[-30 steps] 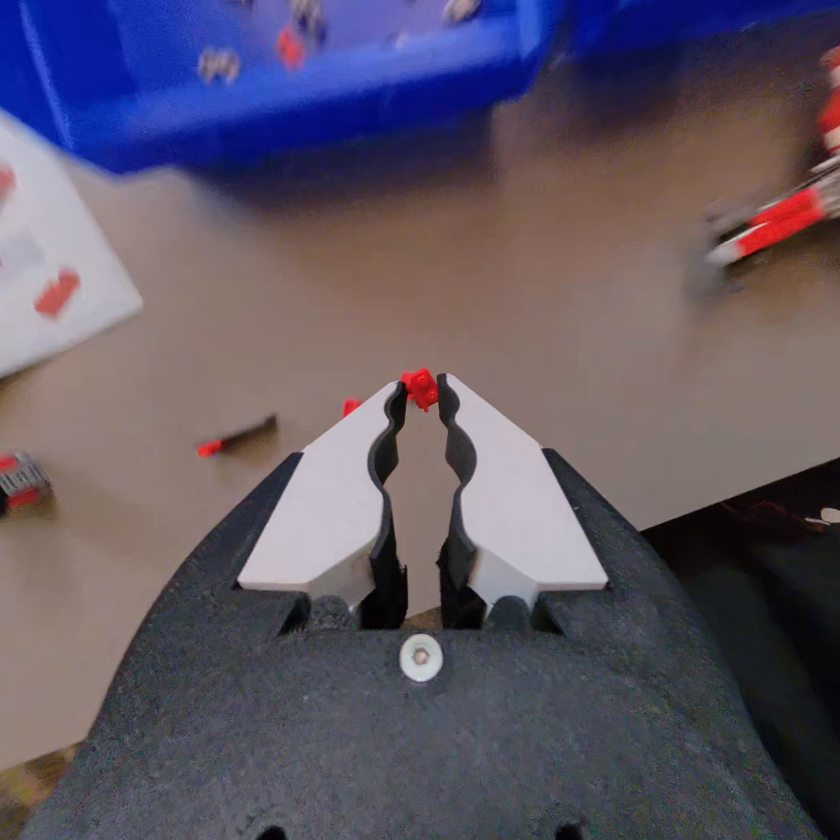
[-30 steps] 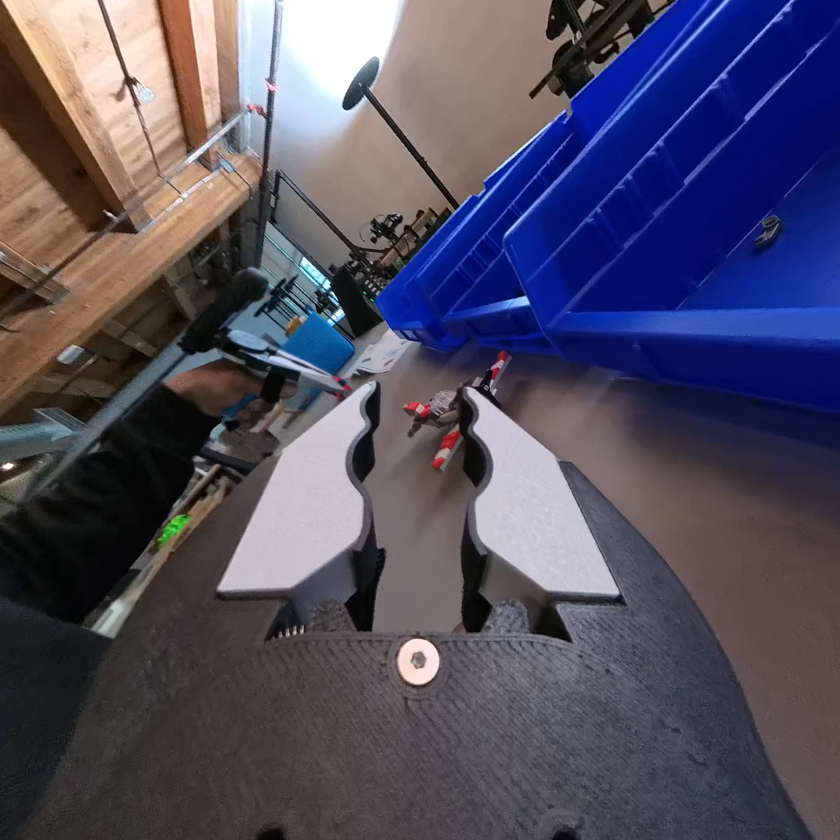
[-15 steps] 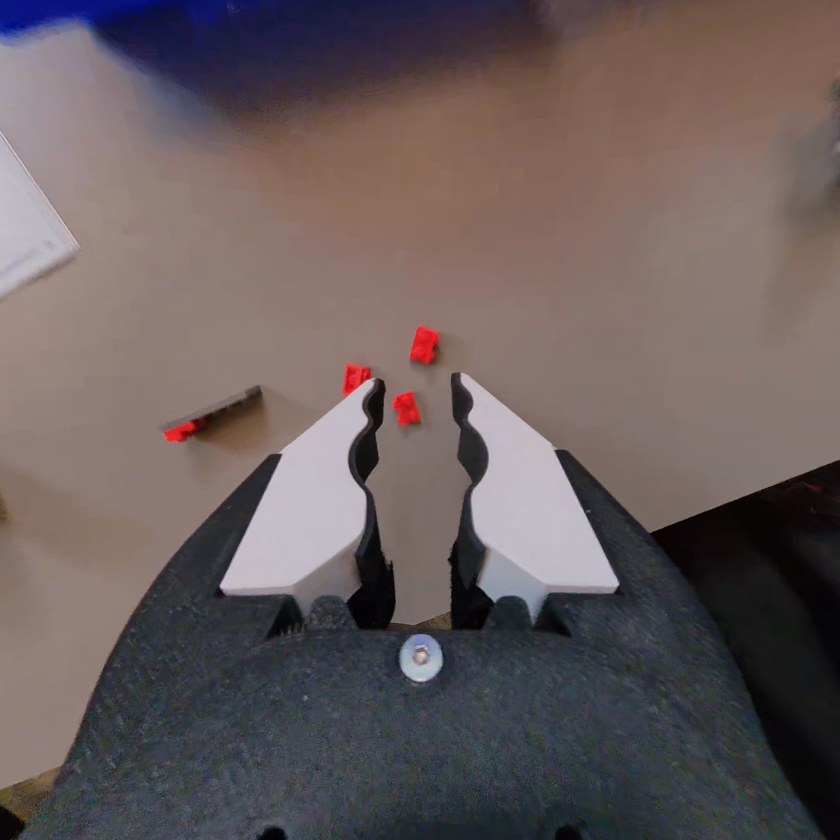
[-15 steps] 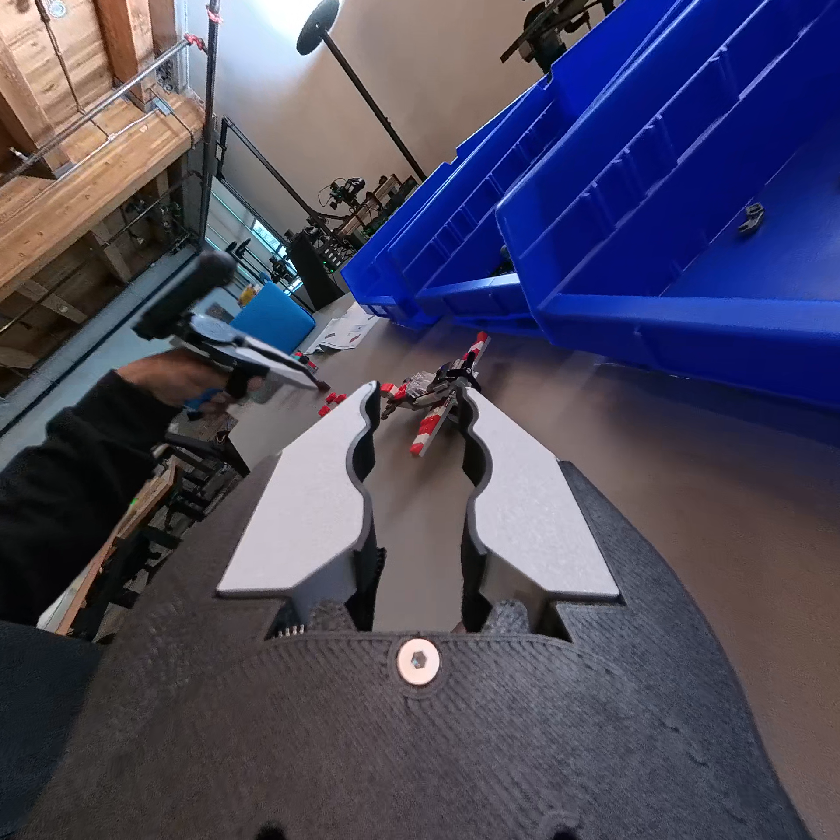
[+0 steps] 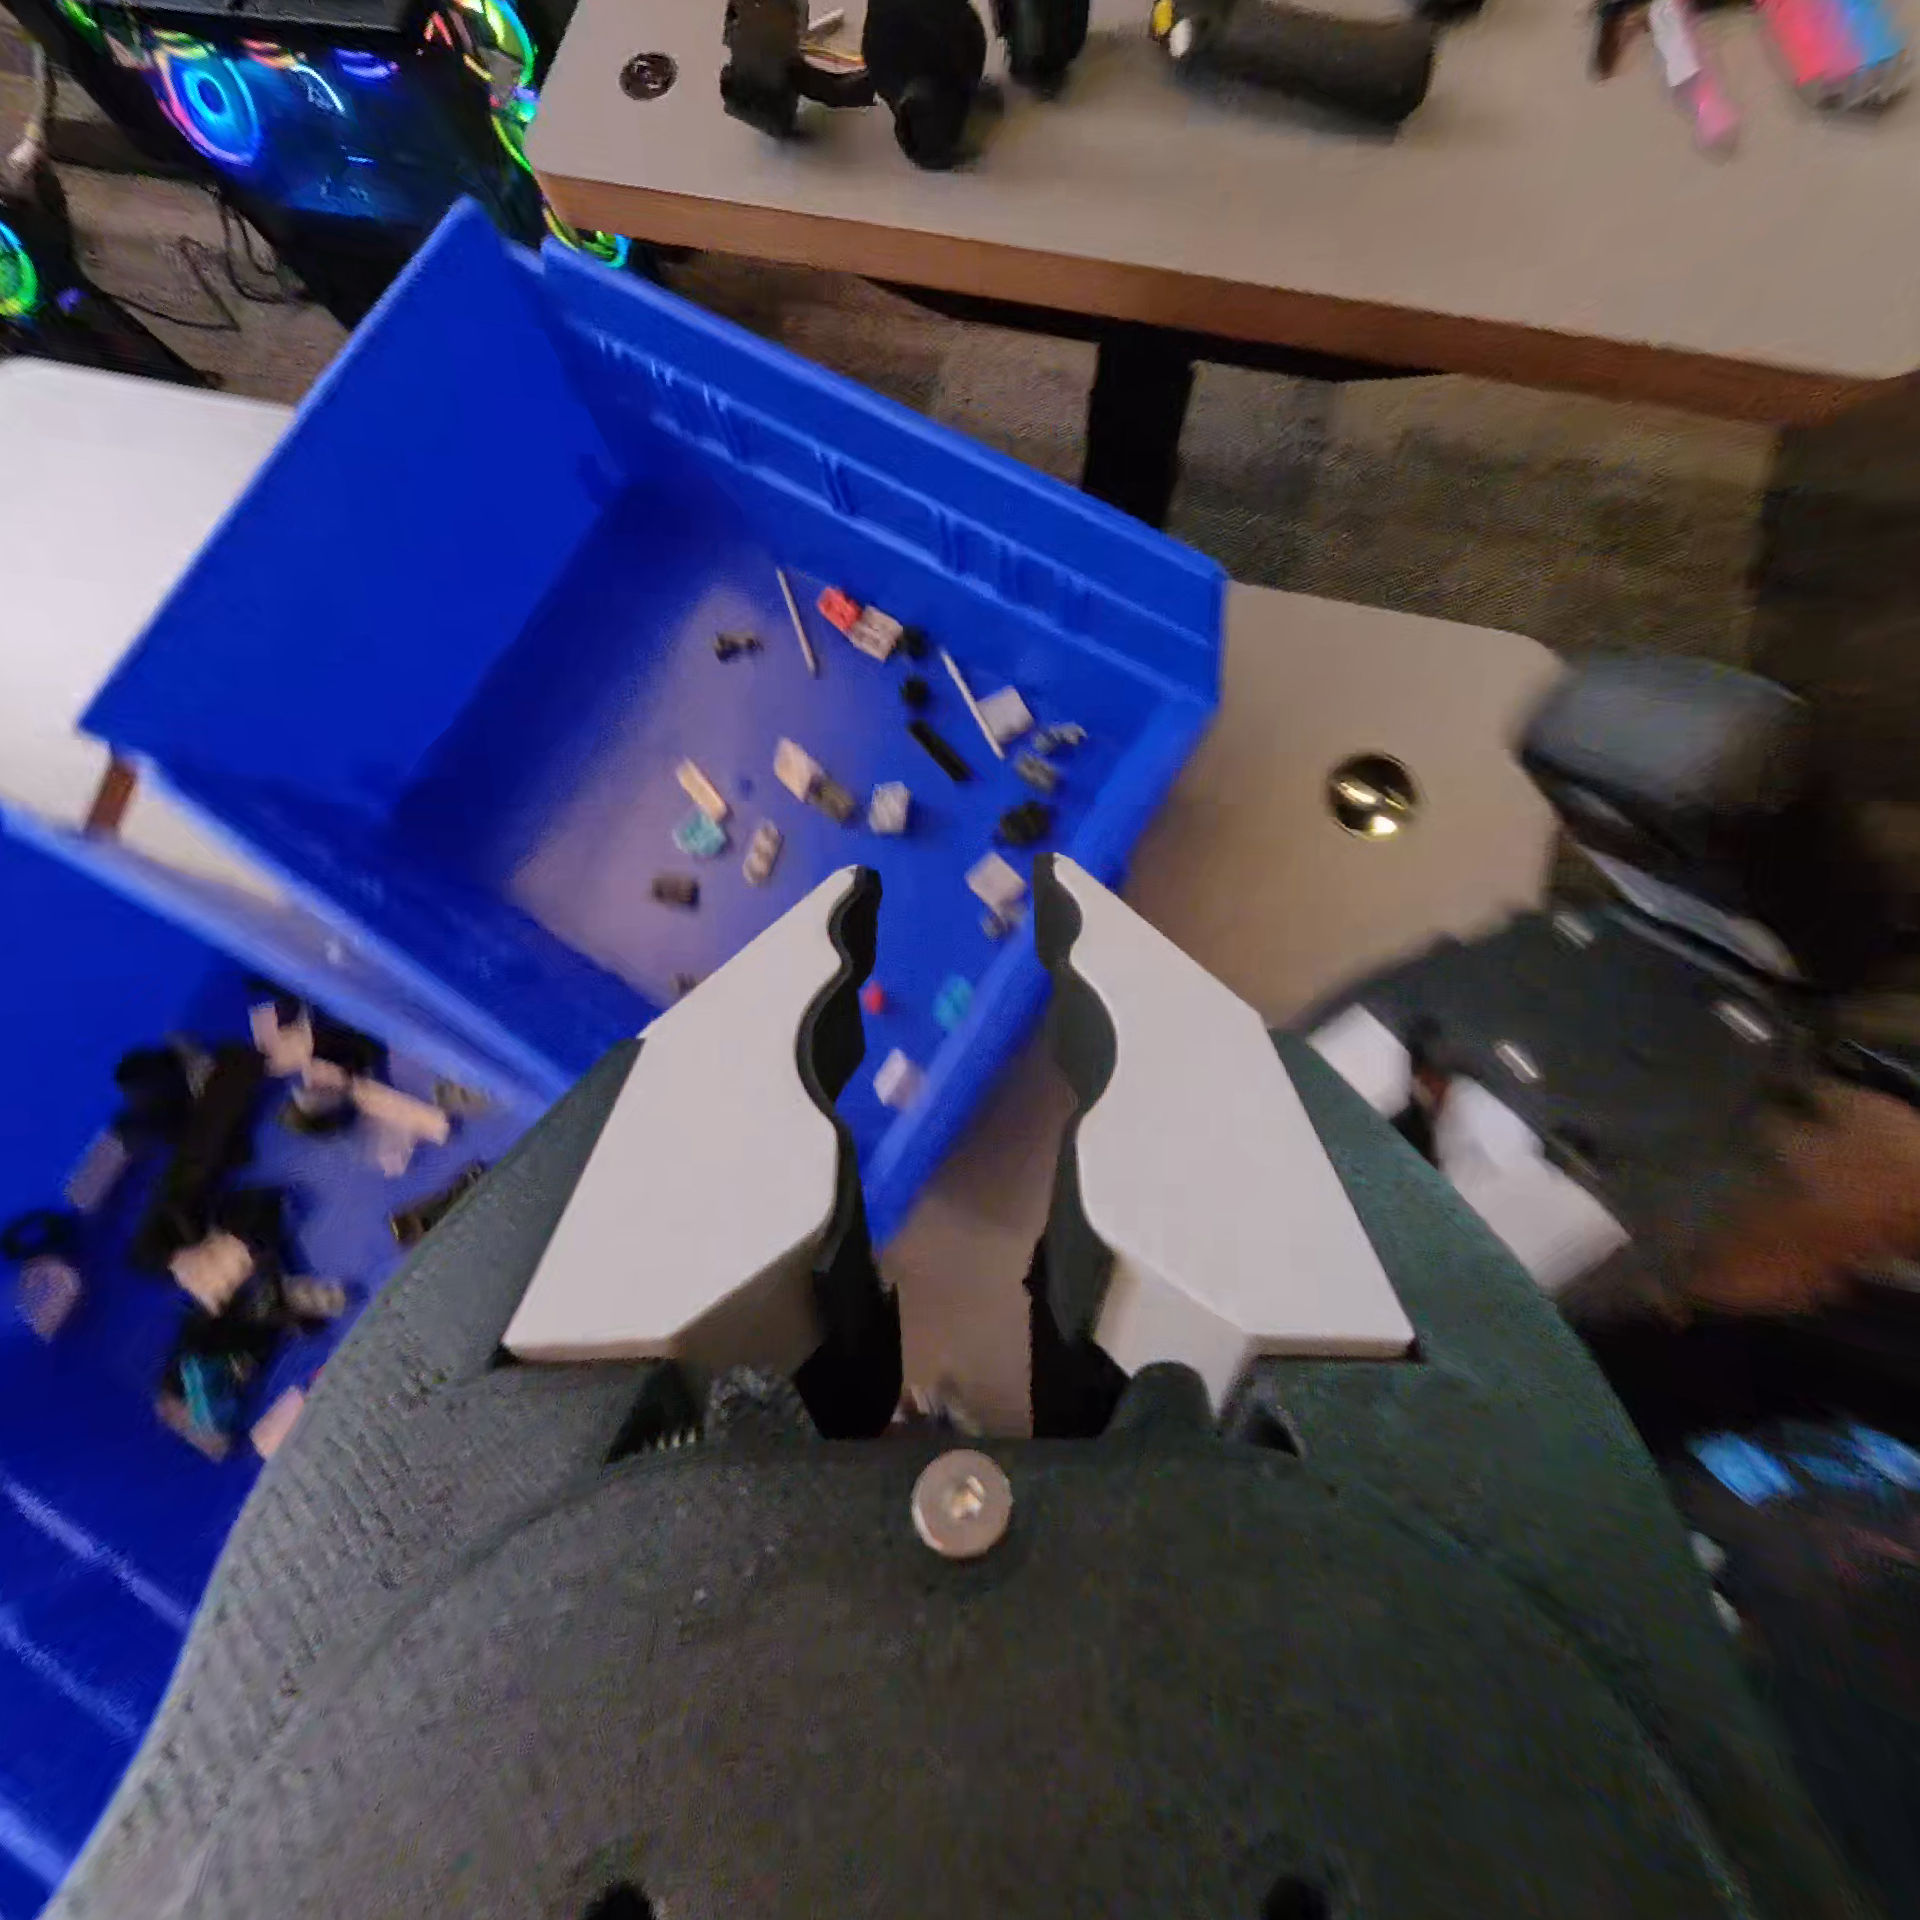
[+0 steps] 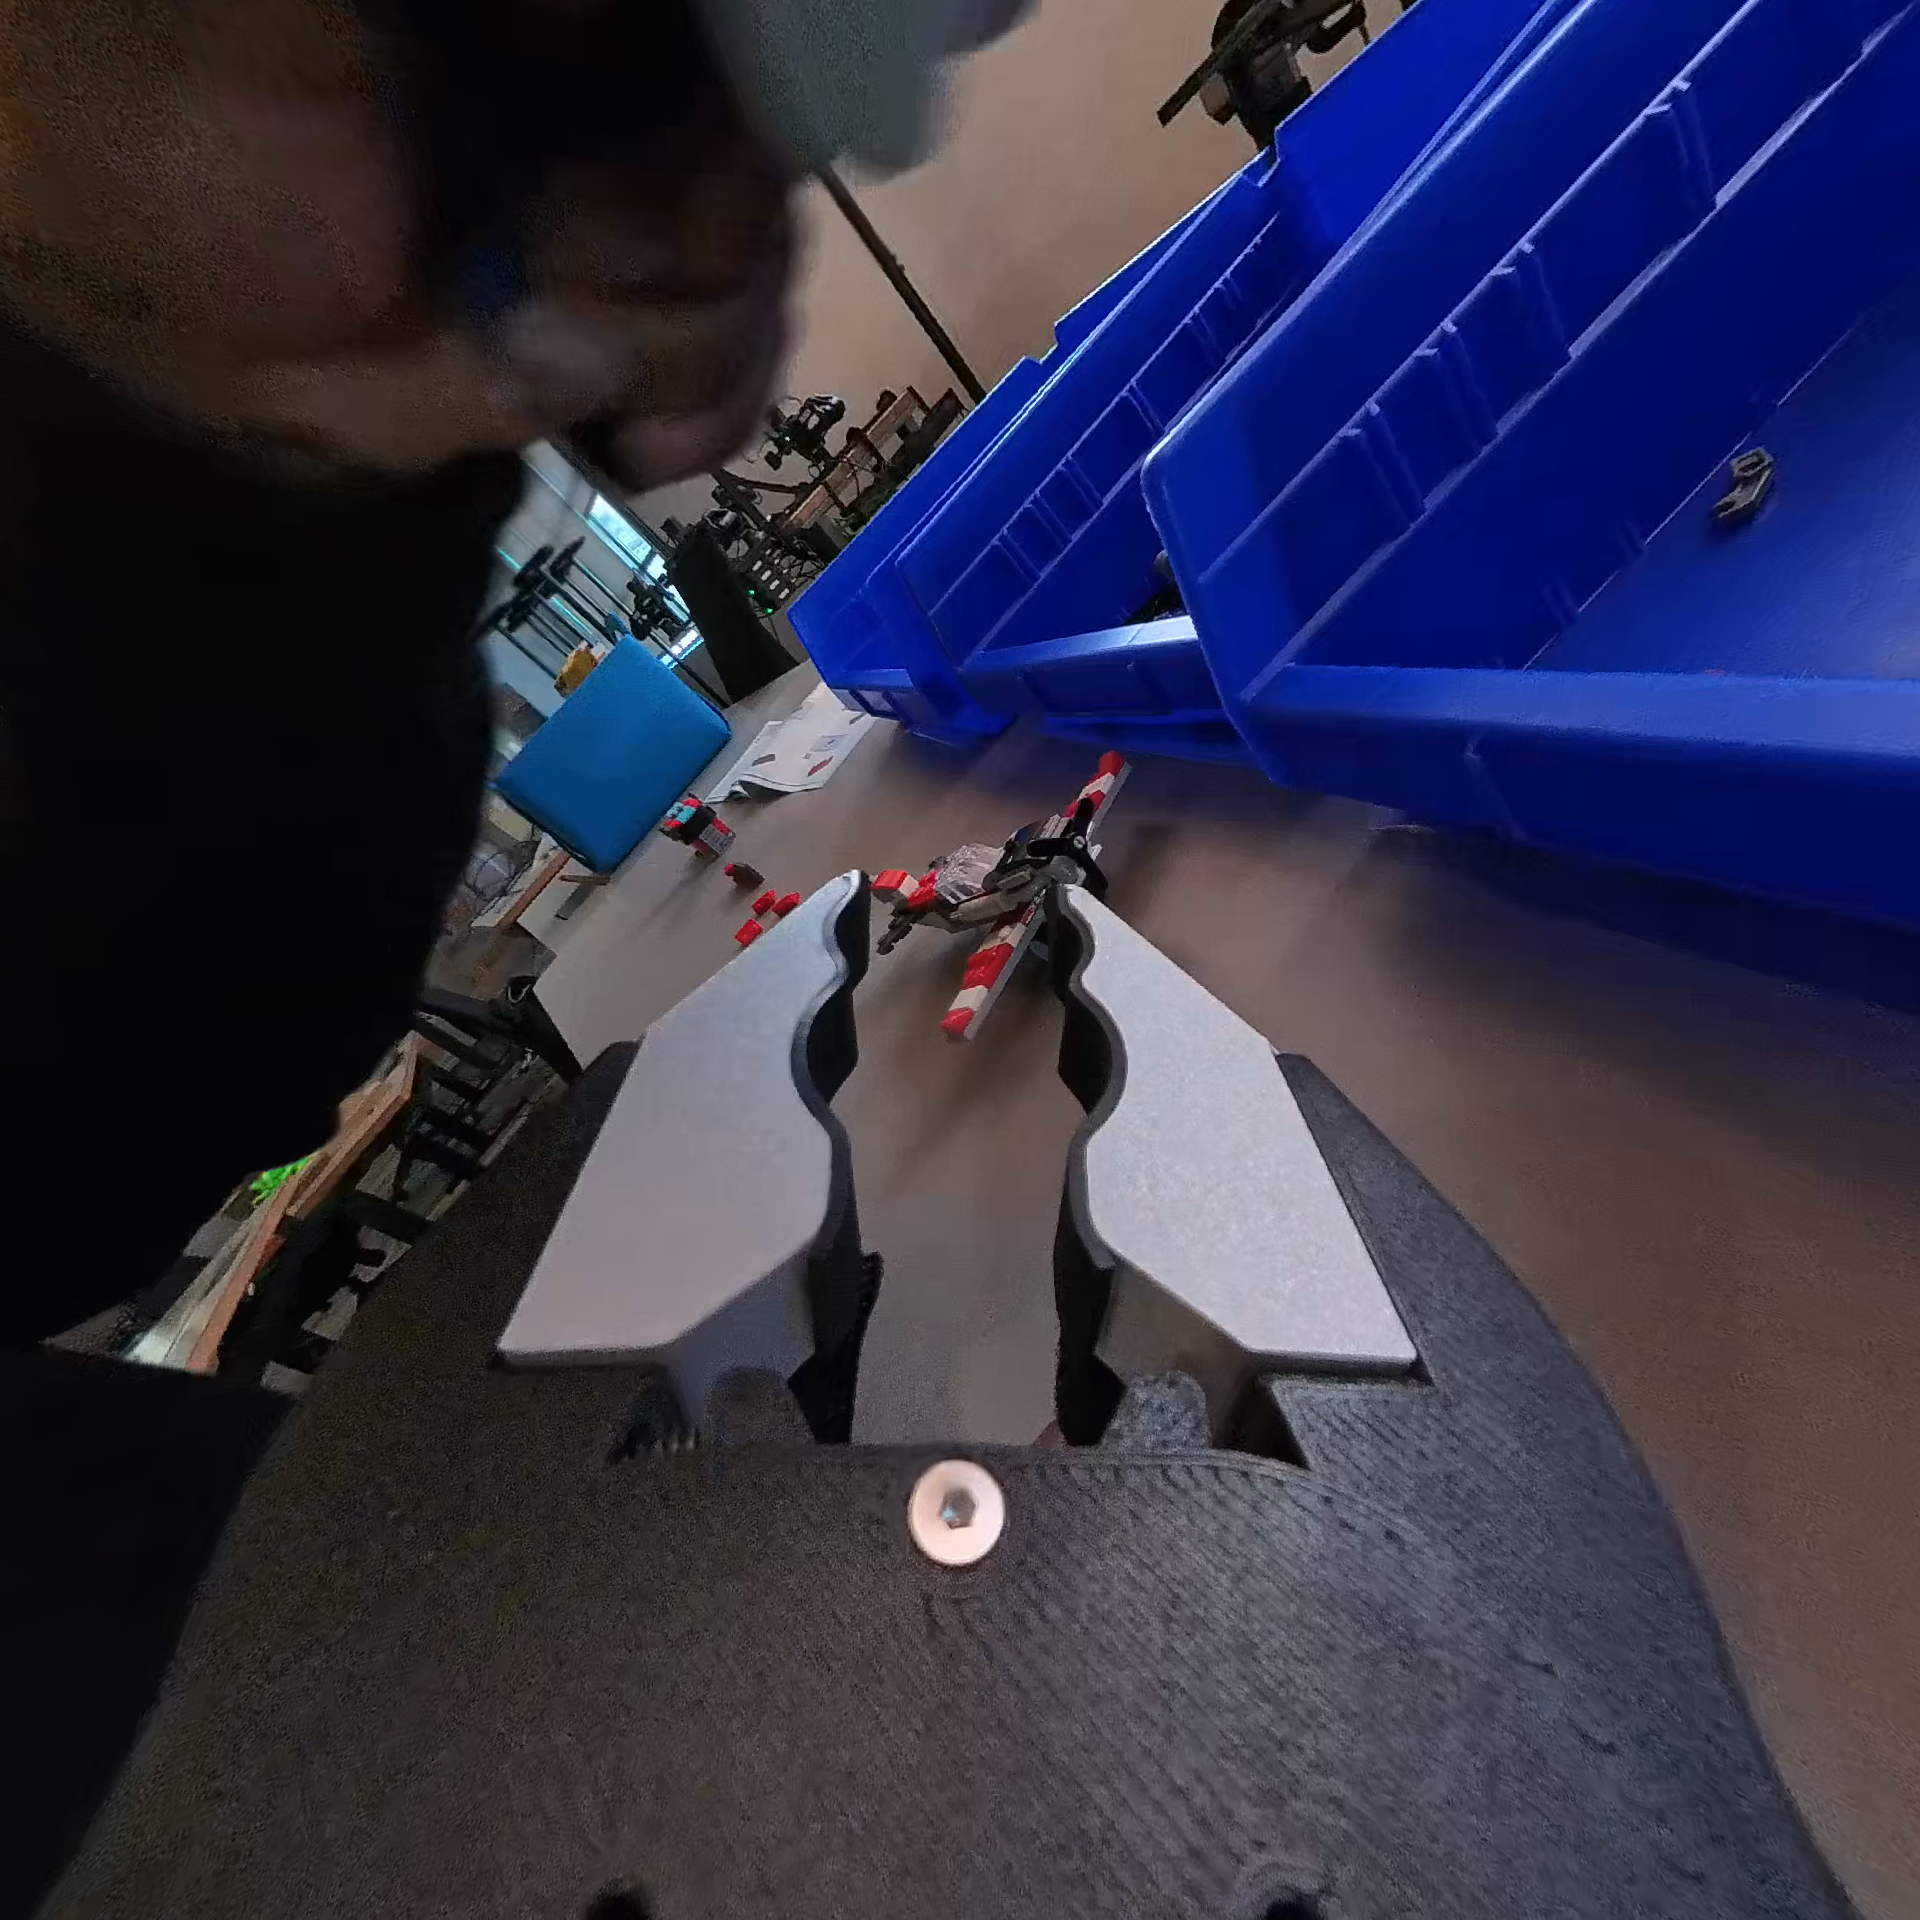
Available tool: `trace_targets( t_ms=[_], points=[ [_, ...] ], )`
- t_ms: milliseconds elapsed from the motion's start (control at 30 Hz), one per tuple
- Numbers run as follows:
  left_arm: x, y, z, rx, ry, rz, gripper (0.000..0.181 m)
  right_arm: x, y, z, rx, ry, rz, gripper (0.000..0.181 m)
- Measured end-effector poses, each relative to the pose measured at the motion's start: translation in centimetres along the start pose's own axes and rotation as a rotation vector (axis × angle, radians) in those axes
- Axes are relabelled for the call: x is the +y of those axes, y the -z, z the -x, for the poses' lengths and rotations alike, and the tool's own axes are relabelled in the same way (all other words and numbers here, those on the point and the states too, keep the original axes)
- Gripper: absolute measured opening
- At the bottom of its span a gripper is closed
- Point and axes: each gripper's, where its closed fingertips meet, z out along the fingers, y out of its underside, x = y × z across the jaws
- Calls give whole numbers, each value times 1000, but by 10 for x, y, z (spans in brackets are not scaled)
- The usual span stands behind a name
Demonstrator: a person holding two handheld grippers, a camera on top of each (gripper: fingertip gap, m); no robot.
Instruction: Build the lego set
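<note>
My left gripper [image 5: 954, 878] is open and empty, held above the near corner of a blue bin [image 5: 436, 540] with several small loose lego pieces on its floor. A second blue bin [image 5: 94, 1403] at the left holds black and white pieces. My right gripper [image 6: 961, 899] is open and empty, low over the brown table [image 6: 1558, 1195]. Just beyond its tips lies the part-built red, white and grey lego model [image 6: 997, 894]. Several small red pieces [image 6: 769, 909] lie on the table to the model's left.
A row of blue bins [image 6: 1558, 436] lines the table at the right. A person's blurred hand and dark sleeve [image 6: 208, 727] fill the left of the right wrist view. An instruction sheet [image 6: 795, 748] and a small red-and-grey sub-assembly [image 6: 698, 823] lie farther back. The gap from one gripper's tips to the other's is roughly 12 centimeters.
My left gripper let go of a small red piece onto the table beside other red pieces, then swung up and away over the blue bin. My right gripper stayed open near the model.
</note>
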Motion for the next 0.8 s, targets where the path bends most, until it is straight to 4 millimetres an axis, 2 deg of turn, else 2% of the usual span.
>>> trace_targets(
  t_ms=[33, 167, 233, 300, 400, 500, 667, 800],
  points=[
    [-10, -27, 8, -20, -18, 17, 31, 0, 0, 0, -2, -2, -1, 33],
    [-22, -125, 33, 2, 74, 124, 29, -2, 2, 1, -23, -21, -9, 33],
    [-18, -160, 46, 6, 105, 173, 27, -3, 3, 2, -38, -35, -15, 34],
    [-13, -182, 52, 32, 70, 213, 24, -4, 4, 2, -52, -46, -19, 34],
    [-7, -199, 47, 119, -50, 243, 28, -5, 5, 4, -82, -73, -24, 34],
    [-7, -207, 52, 136, -146, 253, 31, -9, 7, 3, -111, -115, -37, 34],
    [-6, -217, 49, 182, -169, 294, 25, -13, 10, 2, -145, -162, -59, 34],
    [-2, -217, 48, 223, -120, 313, 19, -13, 11, 2, -144, -163, -61, 34]
  ],
)
